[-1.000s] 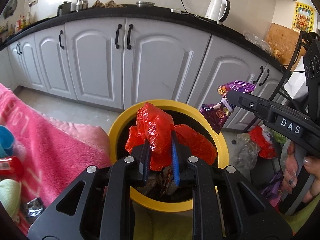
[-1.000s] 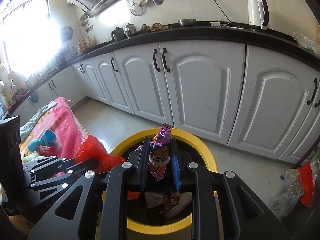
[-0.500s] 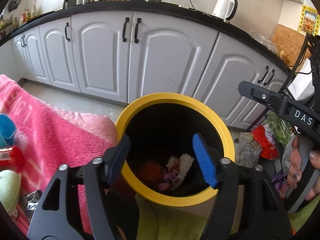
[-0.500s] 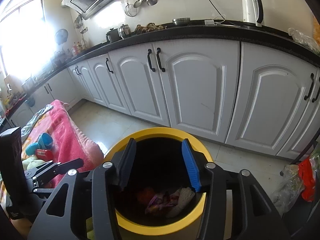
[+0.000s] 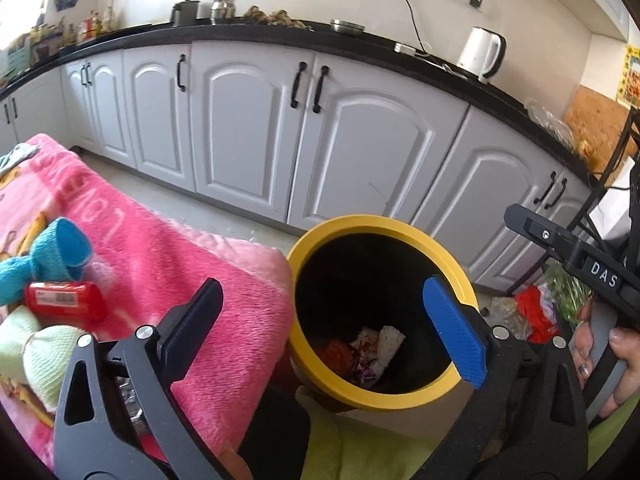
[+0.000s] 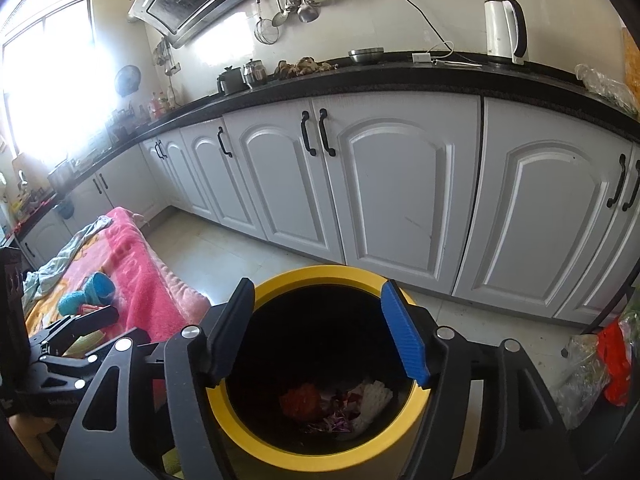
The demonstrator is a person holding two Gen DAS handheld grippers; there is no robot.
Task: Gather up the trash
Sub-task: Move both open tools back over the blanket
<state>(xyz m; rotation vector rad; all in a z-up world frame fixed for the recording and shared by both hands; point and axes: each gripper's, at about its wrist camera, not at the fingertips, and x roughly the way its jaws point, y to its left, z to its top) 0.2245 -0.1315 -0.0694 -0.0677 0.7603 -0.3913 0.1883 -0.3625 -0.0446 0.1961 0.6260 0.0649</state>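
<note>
A yellow-rimmed black bin (image 5: 380, 226) (image 6: 320, 272) stands on the floor beside a pink blanket. At its bottom lie a red plastic bag (image 5: 336, 354) (image 6: 301, 400), a purple wrapper (image 6: 334, 424) and white paper (image 5: 390, 340) (image 6: 372, 394). My left gripper (image 5: 324, 312) hangs over the bin's left rim, jaws opening wide, nothing between them. Directly above the bin's mouth my right gripper (image 6: 318, 328) is also opening and empty. In the left wrist view the right gripper's body (image 5: 576, 256) shows at the right edge, held by a hand (image 5: 624, 356).
The pink blanket (image 5: 168, 264) (image 6: 132, 256) bears a blue knitted thing (image 5: 60, 252), a red packet (image 5: 64, 300) and pale green cloth (image 5: 44, 352). White cabinets (image 6: 400, 184) under a black counter stand behind. Plastic bags (image 6: 600, 364) lie on the floor at right.
Both grippers opened. The red bag fell from the left one and the purple wrapper from the right one into the bin. The left gripper shifted leftward over the blanket's edge.
</note>
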